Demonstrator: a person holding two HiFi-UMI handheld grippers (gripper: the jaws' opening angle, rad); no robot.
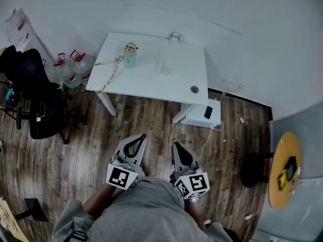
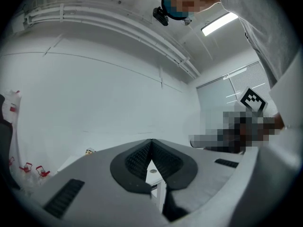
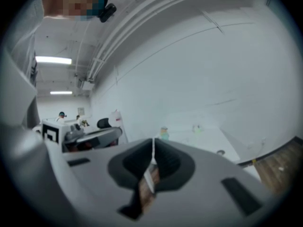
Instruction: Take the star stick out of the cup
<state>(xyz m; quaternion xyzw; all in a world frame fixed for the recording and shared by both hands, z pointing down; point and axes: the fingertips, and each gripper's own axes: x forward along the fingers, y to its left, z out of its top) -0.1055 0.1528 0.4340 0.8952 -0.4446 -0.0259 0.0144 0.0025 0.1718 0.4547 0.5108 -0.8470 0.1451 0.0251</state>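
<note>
The left gripper (image 1: 143, 136) and right gripper (image 1: 175, 145) are held low over the brown wooden floor (image 1: 75, 150), jaws pressed together on nothing. The small pale blue cup (image 1: 130, 57) is seen way off on the white rectangular table (image 1: 151, 80), well apart from both.

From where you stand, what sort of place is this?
Probably an office or lab workroom: a white table against a plain wall, a black office chair on wood-plank floor, and water jugs nearby.

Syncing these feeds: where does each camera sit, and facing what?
Head view: on the head, steeply down at floor and white table; shows shirt, left gripper, right gripper.
Left gripper view: on left gripper, tilted up at wall and ceiling; shut jaws, sleeve.
Right gripper view: on right gripper, facing wall and table; shut jaws.
Shared: head and right gripper views show the teal container.
</note>
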